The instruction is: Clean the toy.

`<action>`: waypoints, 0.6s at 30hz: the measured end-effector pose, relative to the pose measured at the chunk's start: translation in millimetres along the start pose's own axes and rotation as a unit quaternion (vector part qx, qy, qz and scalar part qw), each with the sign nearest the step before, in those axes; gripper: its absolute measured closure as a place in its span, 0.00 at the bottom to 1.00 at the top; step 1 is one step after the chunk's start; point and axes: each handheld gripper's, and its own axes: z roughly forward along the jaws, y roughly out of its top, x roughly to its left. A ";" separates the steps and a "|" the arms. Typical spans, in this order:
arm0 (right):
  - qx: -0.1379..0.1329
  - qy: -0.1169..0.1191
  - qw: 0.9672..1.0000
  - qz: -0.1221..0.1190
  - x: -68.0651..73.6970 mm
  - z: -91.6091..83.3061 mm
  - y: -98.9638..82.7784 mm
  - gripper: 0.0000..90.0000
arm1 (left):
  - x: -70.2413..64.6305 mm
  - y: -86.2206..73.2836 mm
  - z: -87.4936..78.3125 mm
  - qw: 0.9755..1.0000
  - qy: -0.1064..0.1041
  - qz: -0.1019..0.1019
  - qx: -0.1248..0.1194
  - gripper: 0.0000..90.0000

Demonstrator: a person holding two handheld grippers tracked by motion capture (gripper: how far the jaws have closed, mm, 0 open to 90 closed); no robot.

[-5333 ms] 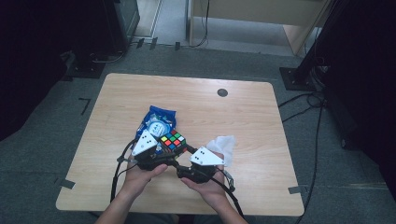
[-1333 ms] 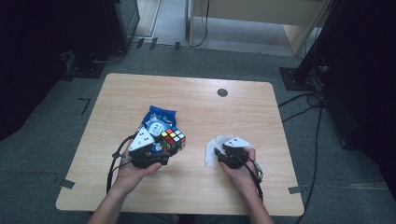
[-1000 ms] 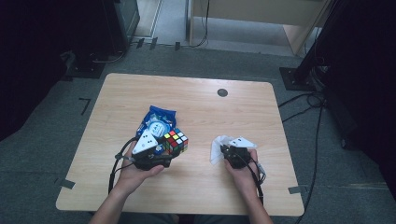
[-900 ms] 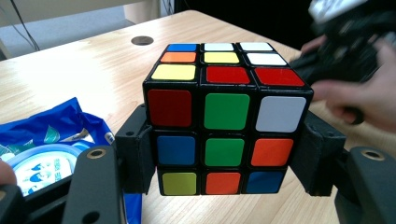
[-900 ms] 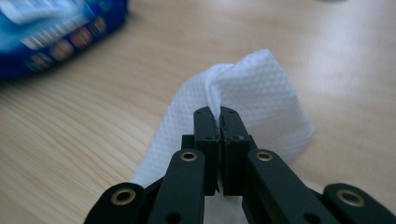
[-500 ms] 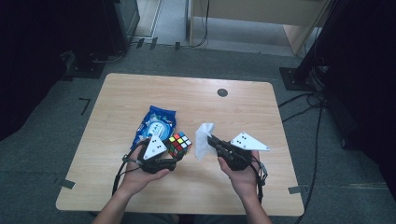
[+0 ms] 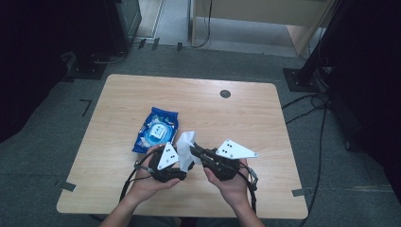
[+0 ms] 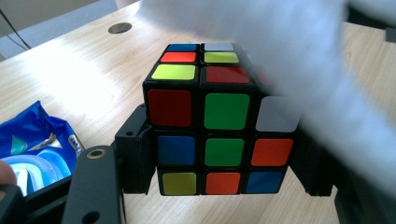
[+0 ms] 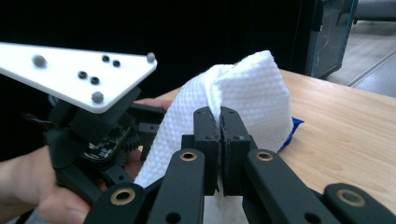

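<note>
The wooden worktop (image 7: 265, 118) carried a blue wipes packet (image 7: 156, 130) at about nine o'clock from its middle. Toward six o'clock, the left gripper (image 8: 224, 186) clamped a colour cube (image 8: 219, 135) between its fingers (image 8: 133, 156). The right gripper (image 9: 219, 135), fingers pinched shut on a white wipe (image 9: 243, 100), held it against the cube.

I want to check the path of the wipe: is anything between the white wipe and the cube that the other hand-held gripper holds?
Nothing visible stands between them. The right hand-held gripper is shut on the white wipe, and in the left gripper view the wipe already hangs right beside the puzzle cube, which the left hand-held gripper clamps. Whether they touch, I cannot tell.
</note>
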 end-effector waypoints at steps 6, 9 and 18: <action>0.017 -0.004 1.000 -0.003 1.0 8.6 -6.2 0.98 | -8.0 1.4 0.7 1.000 0.006 0.017 -0.002 0.38; 0.027 -0.012 1.000 -0.004 -0.5 12.7 -11.1 0.98 | -9.6 2.4 -0.5 1.000 0.009 0.026 -0.004 0.38; 0.035 -0.031 0.999 0.007 -8.2 13.2 -14.5 0.98 | -14.6 1.7 -0.4 0.998 0.020 0.051 -0.004 0.38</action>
